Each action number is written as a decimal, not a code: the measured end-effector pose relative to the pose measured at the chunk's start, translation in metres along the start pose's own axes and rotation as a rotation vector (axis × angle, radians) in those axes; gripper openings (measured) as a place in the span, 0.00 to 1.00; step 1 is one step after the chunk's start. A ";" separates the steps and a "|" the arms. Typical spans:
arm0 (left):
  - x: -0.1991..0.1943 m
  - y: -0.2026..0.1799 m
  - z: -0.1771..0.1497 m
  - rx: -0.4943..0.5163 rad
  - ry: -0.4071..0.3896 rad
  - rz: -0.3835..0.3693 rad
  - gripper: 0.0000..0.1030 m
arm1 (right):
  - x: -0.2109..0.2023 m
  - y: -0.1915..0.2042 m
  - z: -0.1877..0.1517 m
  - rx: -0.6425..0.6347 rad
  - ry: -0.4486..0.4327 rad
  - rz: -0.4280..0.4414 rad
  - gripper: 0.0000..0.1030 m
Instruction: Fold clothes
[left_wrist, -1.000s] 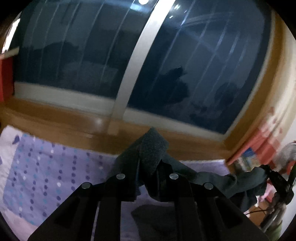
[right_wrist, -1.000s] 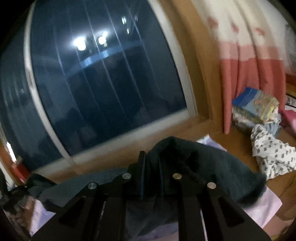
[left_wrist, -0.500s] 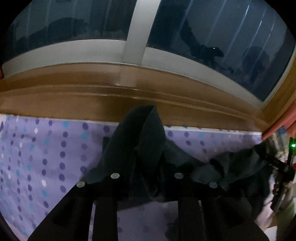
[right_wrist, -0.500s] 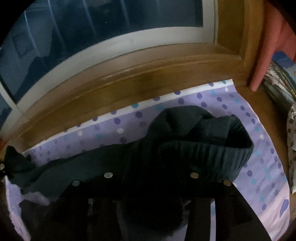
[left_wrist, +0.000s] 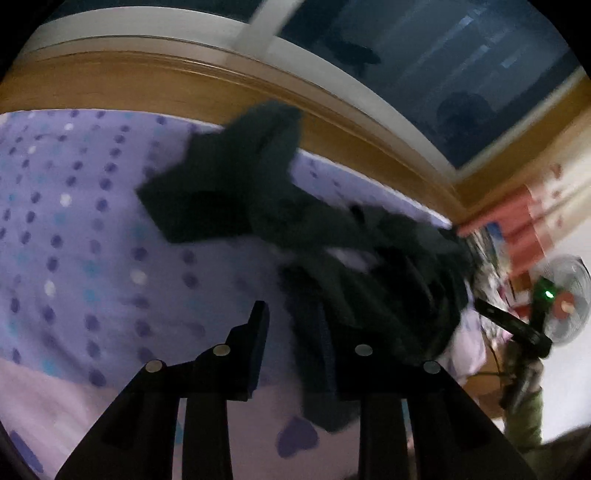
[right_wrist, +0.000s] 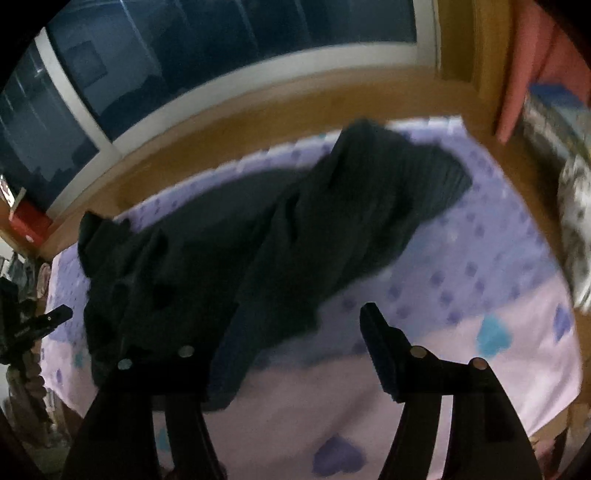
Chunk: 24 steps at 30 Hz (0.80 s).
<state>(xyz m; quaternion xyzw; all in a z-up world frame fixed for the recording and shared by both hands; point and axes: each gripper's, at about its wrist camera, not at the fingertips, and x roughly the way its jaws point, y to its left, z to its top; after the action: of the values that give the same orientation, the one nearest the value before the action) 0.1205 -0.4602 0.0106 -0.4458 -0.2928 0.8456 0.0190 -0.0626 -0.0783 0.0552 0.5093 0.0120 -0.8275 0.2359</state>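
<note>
A dark green knit garment (left_wrist: 258, 192) lies crumpled on the purple dotted bedsheet (left_wrist: 74, 229); it also shows in the right wrist view (right_wrist: 295, 236), spread across the bed. My left gripper (left_wrist: 295, 332) is open, its left finger bare and cloth draped over its right finger. My right gripper (right_wrist: 299, 332) is open, with the cloth lying over its left finger and its right finger bare above the sheet (right_wrist: 480, 277). The right gripper also shows at the left wrist view's right edge (left_wrist: 513, 328).
A wooden window ledge (left_wrist: 258, 85) and dark window (right_wrist: 221, 48) run behind the bed. A red curtain (right_wrist: 524, 66), stacked clothes (right_wrist: 557, 118) and a fan (left_wrist: 565, 299) stand to the right. A red box (right_wrist: 26, 221) sits at the far left.
Both grippers have opened and let go of the garment, which has dropped onto the sheet. Both have pulled back and tilted down toward the bed.
</note>
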 end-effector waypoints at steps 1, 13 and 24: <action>0.002 -0.010 -0.006 0.047 0.012 0.003 0.26 | 0.004 0.003 -0.007 0.009 0.009 0.008 0.63; 0.049 -0.051 -0.049 0.226 0.211 -0.032 0.39 | 0.047 0.056 -0.045 0.024 0.101 0.079 0.63; 0.068 -0.070 -0.052 0.360 0.214 -0.026 0.49 | 0.051 0.147 -0.078 -0.302 0.197 0.173 0.12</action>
<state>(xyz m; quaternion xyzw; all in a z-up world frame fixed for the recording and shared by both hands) 0.1035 -0.3570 -0.0268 -0.5186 -0.1390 0.8319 0.1402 0.0431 -0.2082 0.0064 0.5458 0.1150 -0.7392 0.3775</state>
